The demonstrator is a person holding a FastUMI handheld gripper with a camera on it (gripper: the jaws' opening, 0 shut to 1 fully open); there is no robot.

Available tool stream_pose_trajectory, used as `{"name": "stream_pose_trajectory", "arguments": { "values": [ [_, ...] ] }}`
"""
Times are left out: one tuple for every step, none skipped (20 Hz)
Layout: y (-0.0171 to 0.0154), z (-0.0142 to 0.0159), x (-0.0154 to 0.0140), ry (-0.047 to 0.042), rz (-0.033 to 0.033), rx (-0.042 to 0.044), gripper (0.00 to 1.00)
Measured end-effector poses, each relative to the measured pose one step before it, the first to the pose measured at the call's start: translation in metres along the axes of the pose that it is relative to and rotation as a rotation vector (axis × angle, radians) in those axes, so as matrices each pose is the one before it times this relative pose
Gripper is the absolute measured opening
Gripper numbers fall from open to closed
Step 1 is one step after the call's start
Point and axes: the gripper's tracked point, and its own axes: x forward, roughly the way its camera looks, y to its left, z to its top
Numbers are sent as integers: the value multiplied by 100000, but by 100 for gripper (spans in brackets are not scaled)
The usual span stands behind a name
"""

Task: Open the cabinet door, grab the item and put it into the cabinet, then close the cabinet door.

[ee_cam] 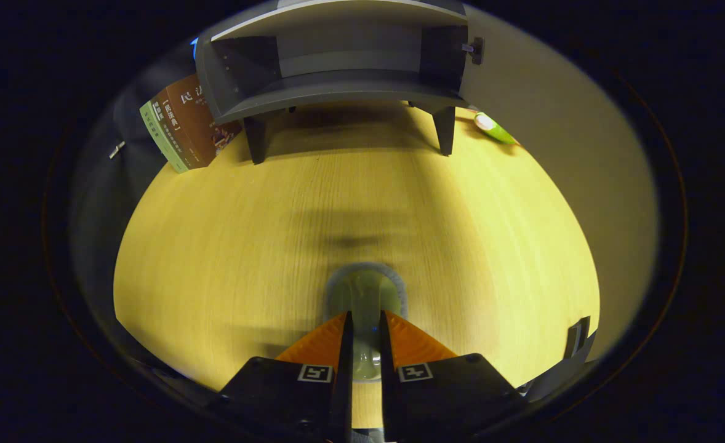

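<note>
Far left, a brown and green paperback book leans tilted against the left side of the dark grey cabinet on short legs, propped there rather than lying flat. The cabinet stands at the far end of the yellow wood-grain counter with its front open toward the tool, so its interior is free to receive something. Its door, pale on the face that shows, hangs swung out to the right, with a small knob near its far edge.

In the near middle, the tool has its two fingers drawn close on a pale green glazed spoon-like item with a grey rim. Both appear to press its narrow handle, probably because that is the thinnest, easiest part to pinch. The item's long axis runs near to far, rounded bowl end pointing toward the cabinet, just ahead of the fingertips.

Far right, a small green and white object lies beside the cabinet's right leg.
</note>
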Motion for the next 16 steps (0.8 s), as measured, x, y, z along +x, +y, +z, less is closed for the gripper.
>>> {"name": "stream_pose_trajectory", "arguments": {
  "values": [
    [73,25,-152,390,464,-701,27],
    [14,-187,89,1018,744,-1096,27],
    [-160,-96,-8,152,-664,-795,27],
    [53,108,2,1006,468,-1113,14],
    [4,-12,-25,289,684,-911,14],
    [-17,14,-265,569,570,-324,14],
    [-44,111,-626,-123,402,-92,14],
    [284,641,-1041,-1863,1318,237,14],
    [257,1262,-1392,-3868,1334,524,14],
    [190,1655,-1479,-4843,1143,-31,14],
    [49,2115,-1512,-4955,61,-509,14],
    [28,2514,-1509,-4964,174,-436,14],
    [5,2652,-1227,-5230,-128,63,14],
    [25,2812,-998,-5768,338,314,14],
    [65,2942,-915,-5915,422,463,14],
    [51,2877,-673,-5894,279,5,14]
  ]
}}
